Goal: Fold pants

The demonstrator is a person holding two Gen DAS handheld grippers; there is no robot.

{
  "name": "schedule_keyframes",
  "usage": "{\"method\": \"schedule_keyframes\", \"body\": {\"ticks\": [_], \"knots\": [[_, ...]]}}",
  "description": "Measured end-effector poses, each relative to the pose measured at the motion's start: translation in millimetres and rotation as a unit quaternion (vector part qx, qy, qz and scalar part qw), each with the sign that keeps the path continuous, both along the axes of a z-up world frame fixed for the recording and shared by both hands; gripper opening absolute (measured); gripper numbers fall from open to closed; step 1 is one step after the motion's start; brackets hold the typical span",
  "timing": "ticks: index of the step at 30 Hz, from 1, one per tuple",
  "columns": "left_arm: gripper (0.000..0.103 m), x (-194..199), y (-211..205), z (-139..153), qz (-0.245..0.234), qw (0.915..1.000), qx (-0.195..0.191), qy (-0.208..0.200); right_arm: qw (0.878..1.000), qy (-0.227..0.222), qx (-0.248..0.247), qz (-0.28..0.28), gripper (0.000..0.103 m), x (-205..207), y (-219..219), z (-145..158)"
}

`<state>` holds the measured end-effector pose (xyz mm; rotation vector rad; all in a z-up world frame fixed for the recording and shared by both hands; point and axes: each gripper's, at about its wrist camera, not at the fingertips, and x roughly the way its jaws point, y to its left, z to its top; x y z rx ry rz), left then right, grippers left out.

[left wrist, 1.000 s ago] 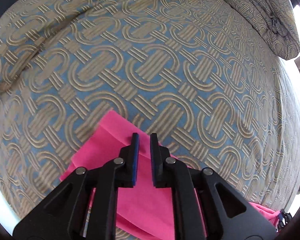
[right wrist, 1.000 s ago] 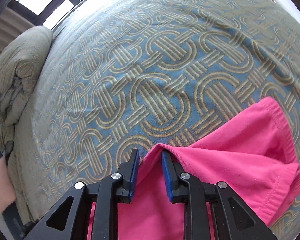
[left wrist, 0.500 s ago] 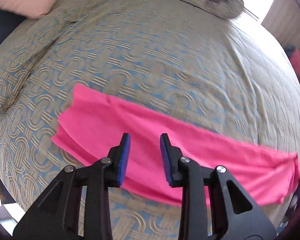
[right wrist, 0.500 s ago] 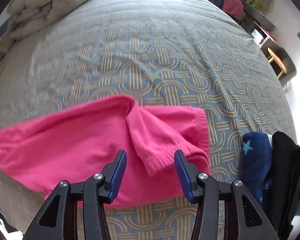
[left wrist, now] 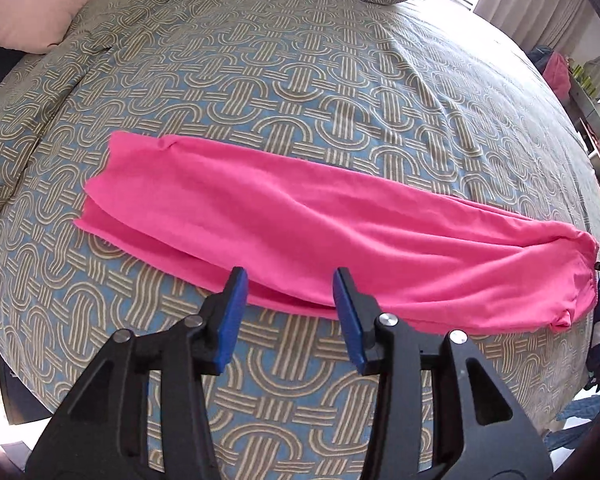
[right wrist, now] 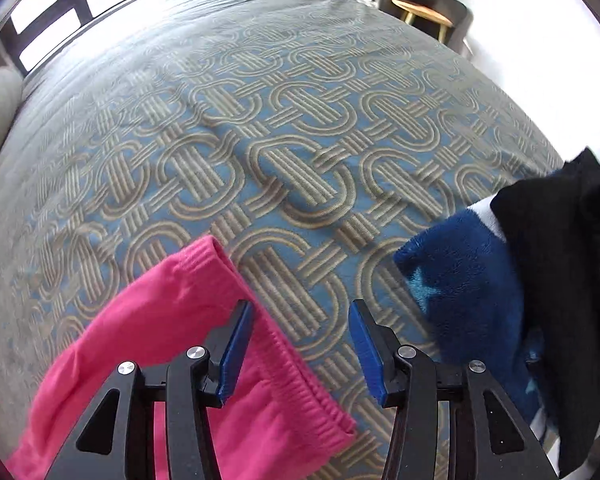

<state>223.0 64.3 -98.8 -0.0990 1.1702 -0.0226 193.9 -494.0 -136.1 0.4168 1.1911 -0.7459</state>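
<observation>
The pants [left wrist: 324,236] lie flat on the bedspread [left wrist: 300,80] as one long pink strip across the middle of the left view, legs stacked, so the lengthwise fold looks done. My left gripper [left wrist: 286,312] hangs at the strip's near edge, bottom centre, jaws just opened part way, nothing between them. My right gripper [right wrist: 300,344] stands half open and empty too — over bare bedspread at bottom centre, the elastic waistband [right wrist: 292,364] just to its left. Next, I judge, comes the crosswise fold: each gripper must pinch both layers at one end and carry it over — clear of the blue fleece [right wrist: 460,280] at right.
</observation>
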Motion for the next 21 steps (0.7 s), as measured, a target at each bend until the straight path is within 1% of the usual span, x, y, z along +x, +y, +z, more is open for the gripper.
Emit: {"method": "schedule_keyframes", "body": {"ticks": [2,3,5,6,8,9,10,13,14,15,16,17,18,21], "knots": [[0.046,-7,-16,-2,-0.031,0.9995,0.002,0.0,0.997,0.026,-0.045,0.053,0.051,-8,19,2],[0.046,-12,-32,-4,-0.058,0.9983,-0.005,0.001,0.995,0.037,-0.057,0.079,0.051,-13,29,1],[0.046,-21,-67,-7,-0.117,0.9929,-0.02,0.008,0.991,0.053,-0.058,0.109,0.051,-23,38,-3],[0.046,-28,-90,-7,-0.156,0.9874,-0.025,0.01,0.991,0.055,-0.051,0.113,0.052,-32,36,-4],[0.046,-45,-142,-10,-0.233,0.9718,-0.031,0.009,0.992,0.051,-0.025,0.112,0.054,-44,31,-6],[0.047,-54,-173,-11,-0.271,0.962,-0.033,0.005,0.992,0.051,-0.01,0.112,0.056,-45,28,-9],[0.047,-60,-195,-12,-0.294,0.9553,-0.036,0.001,0.992,0.053,0.002,0.111,0.057,-49,24,-10],[0.047,-71,-260,-17,-0.347,0.9362,-0.052,-0.027,0.992,0.053,0.023,0.11,0.062,-54,15,-12],[0.047,-72,-277,-19,-0.362,0.9298,-0.057,-0.032,0.992,0.057,0.027,0.112,0.063,-52,14,-14],[0.047,-74,-297,-22,-0.383,0.9211,-0.062,-0.035,0.991,0.059,0.029,0.116,0.064,-52,10,-16],[0.047,-74,-312,-24,-0.396,0.9154,-0.064,-0.036,0.991,0.06,0.029,0.12,0.064,-52,9,-16],[0.047,-74,-323,-26,-0.404,0.9119,-0.063,-0.038,0.99,0.06,0.027,0.124,0.065,-52,9,-16],[0.047,-73,-330,-27,-0.408,0.9102,-0.059,-0.037,0.989,0.06,0.027,0.129,0.065,-52,9,-16],[0.047,-66,-347,-35,-0.414,0.9083,-0.058,-0.024,0.988,0.056,0.03,0.139,0.07,-52,6,-16]]}}
